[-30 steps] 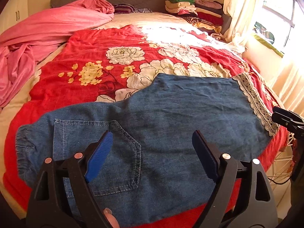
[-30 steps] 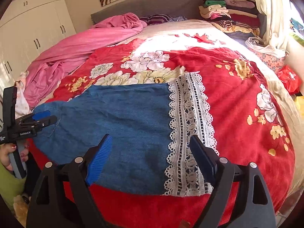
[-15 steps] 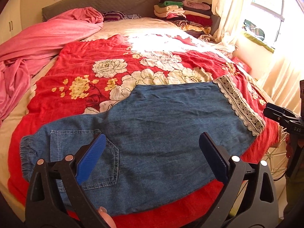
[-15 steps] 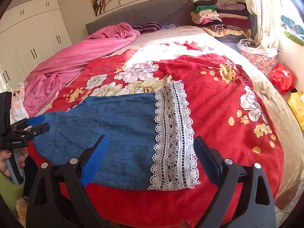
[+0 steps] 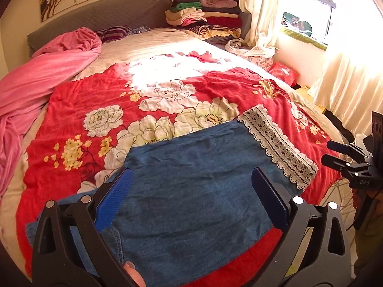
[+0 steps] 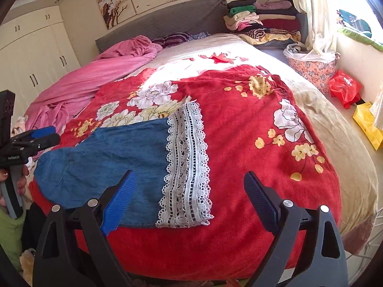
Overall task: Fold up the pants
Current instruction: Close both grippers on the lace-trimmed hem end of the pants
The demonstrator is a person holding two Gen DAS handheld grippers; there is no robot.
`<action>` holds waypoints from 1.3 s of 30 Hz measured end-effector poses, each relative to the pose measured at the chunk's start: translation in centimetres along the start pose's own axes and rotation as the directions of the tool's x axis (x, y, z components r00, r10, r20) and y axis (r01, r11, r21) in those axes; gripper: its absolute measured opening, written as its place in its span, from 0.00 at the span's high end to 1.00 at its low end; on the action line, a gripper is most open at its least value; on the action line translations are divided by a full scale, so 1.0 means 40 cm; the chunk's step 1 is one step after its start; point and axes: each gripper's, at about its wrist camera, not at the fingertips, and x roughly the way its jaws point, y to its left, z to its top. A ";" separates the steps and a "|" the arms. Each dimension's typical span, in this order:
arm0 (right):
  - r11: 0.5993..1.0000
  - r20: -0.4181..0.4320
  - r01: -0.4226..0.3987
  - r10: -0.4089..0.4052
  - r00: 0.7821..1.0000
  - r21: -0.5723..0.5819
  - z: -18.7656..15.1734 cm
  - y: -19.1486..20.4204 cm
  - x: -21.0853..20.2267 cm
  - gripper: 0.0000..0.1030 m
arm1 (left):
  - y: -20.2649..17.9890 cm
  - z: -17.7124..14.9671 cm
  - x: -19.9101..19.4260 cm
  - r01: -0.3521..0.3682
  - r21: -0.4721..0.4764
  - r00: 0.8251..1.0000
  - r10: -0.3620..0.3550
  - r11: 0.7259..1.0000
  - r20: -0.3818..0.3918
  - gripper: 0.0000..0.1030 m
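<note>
Pants (image 5: 191, 191) unlabelled; left gripper (image 6: 36, 136) reads "GenRobot.AI".

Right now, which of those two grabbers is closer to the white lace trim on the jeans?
Right. The right gripper hovers open just over the lace trim; the left gripper hangs open over the denim, nearer the waist end.

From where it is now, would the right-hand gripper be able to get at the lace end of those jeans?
Probably yes. The right gripper hangs open just above the lace hem of the jeans, which lie flat on the red blanket. Nothing lies between them, and the left gripper is off at the waist end.
</note>
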 end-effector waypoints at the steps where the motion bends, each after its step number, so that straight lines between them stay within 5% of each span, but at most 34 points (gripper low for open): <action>1: 1.000 -0.002 -0.001 0.001 1.000 0.004 -0.004 -0.005 0.000 0.12 | -0.009 0.014 0.011 0.003 0.012 1.000 -0.002 1.000 -0.004 0.10; 16: 0.997 -0.101 -0.064 0.068 0.993 0.042 -0.080 -0.005 0.086 0.12 | -0.105 0.125 0.237 0.100 0.118 0.992 -0.090 0.988 -0.087 0.10; 24: 0.987 -0.088 -0.115 0.125 0.988 0.108 -0.082 -0.018 0.128 0.11 | -0.116 0.145 0.360 0.155 0.122 0.984 -0.142 0.980 -0.110 0.10; 32: 0.980 -0.088 -0.162 0.172 0.981 0.115 -0.069 -0.018 0.159 0.30 | -0.110 0.165 0.476 0.242 0.051 0.958 -0.230 0.969 -0.169 0.29; 39: 0.975 -0.084 -0.189 0.199 0.976 0.120 -0.061 -0.017 0.176 0.46 | -0.127 0.170 0.516 0.350 0.088 0.923 -0.327 0.933 -0.202 0.34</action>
